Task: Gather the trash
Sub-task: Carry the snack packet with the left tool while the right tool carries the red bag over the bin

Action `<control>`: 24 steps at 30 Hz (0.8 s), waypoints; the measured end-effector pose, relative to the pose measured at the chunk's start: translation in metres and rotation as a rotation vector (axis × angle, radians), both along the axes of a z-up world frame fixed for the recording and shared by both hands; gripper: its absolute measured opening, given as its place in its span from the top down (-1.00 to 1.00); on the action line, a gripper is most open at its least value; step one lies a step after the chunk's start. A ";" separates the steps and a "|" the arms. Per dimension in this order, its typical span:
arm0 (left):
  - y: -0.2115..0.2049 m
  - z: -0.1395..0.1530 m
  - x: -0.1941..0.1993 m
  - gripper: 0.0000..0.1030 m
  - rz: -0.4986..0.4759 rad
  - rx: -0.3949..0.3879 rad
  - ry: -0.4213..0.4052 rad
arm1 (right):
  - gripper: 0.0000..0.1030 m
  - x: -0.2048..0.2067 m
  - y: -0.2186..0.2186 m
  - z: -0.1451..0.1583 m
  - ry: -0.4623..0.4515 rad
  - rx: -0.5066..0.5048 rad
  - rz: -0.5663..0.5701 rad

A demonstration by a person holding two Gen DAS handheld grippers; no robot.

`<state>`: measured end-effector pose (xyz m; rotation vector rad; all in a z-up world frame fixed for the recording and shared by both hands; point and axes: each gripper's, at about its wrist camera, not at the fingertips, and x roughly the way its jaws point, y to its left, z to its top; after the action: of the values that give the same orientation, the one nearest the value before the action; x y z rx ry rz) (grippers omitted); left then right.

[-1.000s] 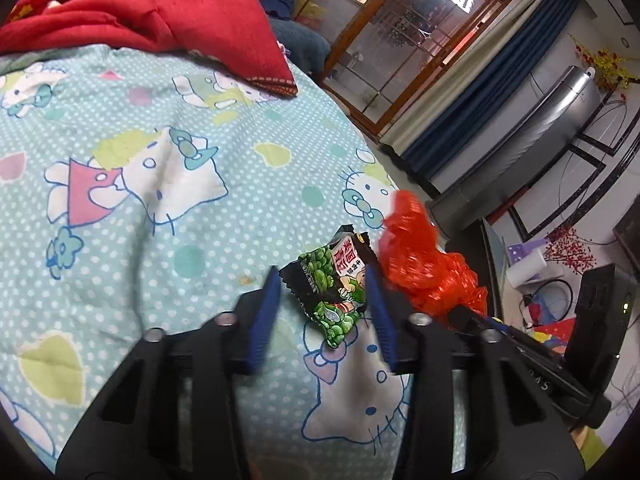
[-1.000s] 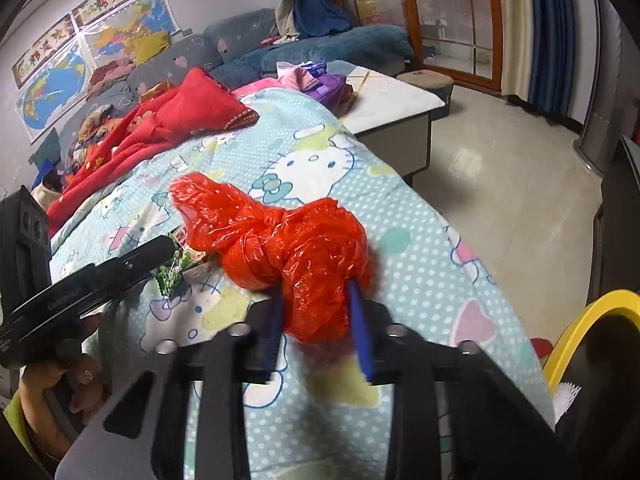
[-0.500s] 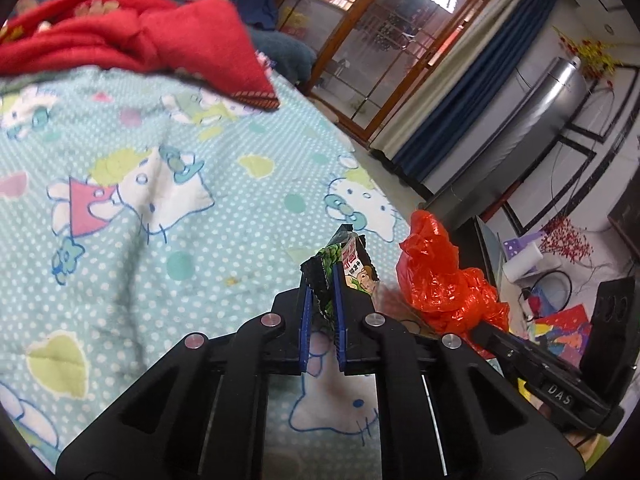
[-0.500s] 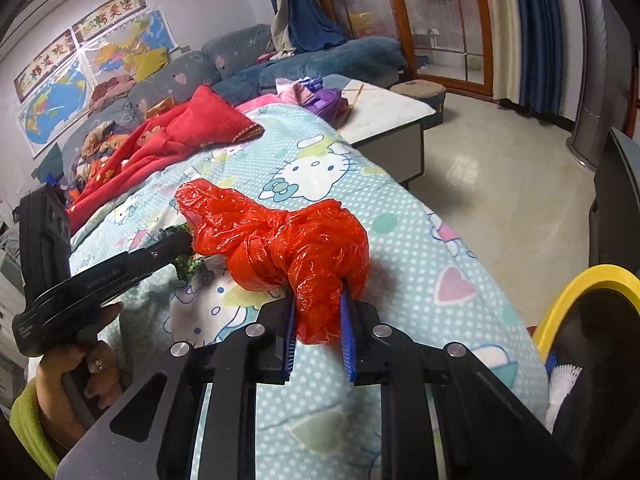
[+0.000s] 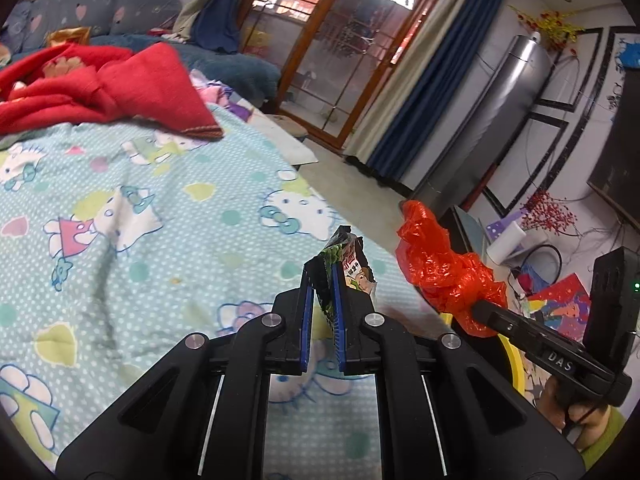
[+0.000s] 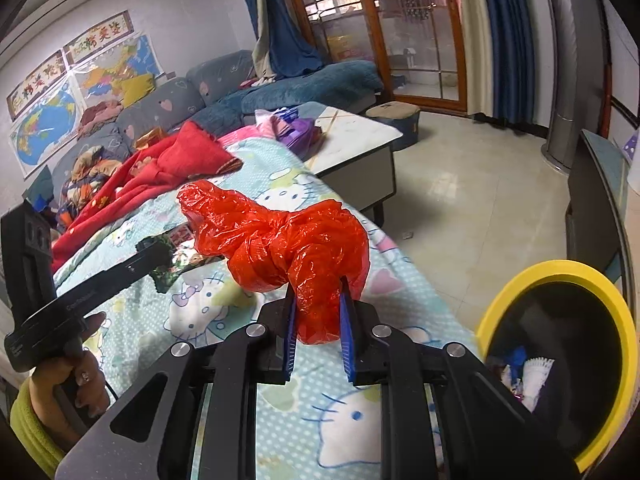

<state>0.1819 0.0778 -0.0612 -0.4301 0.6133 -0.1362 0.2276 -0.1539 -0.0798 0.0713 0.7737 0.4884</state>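
Note:
My left gripper is shut on a green snack wrapper and holds it above the Hello Kitty bedspread. My right gripper is shut on a crumpled red plastic bag, lifted off the bed. The bag also shows in the left wrist view, to the right of the wrapper. The wrapper shows in the right wrist view, held by the left gripper. A yellow-rimmed trash bin with trash inside stands on the floor, to the right of the bed edge.
A red blanket lies at the far end of the bed. A low white table and a stool stand beyond the bed. A dark cabinet is behind the bin. Tiled floor lies between them.
Both grippers closed on their items a second ago and have lifted them off the bedspread. The right gripper has swung toward the yellow bin, which now shows more fully.

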 end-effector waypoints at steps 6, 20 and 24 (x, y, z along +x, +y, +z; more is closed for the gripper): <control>-0.014 0.008 -0.003 0.91 -0.035 0.016 -0.020 | 0.66 -0.005 -0.020 0.005 -0.003 0.007 -0.035; -0.054 0.022 -0.014 0.91 -0.132 0.052 -0.063 | 0.66 -0.022 -0.060 0.013 -0.032 0.013 -0.106; -0.064 0.025 -0.017 0.91 -0.155 0.063 -0.073 | 0.66 -0.027 -0.068 0.015 -0.039 0.016 -0.118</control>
<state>0.1650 0.0133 -0.0358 -0.3152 0.5775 -0.2783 0.2006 -0.2224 -0.0652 0.1208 0.7227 0.3831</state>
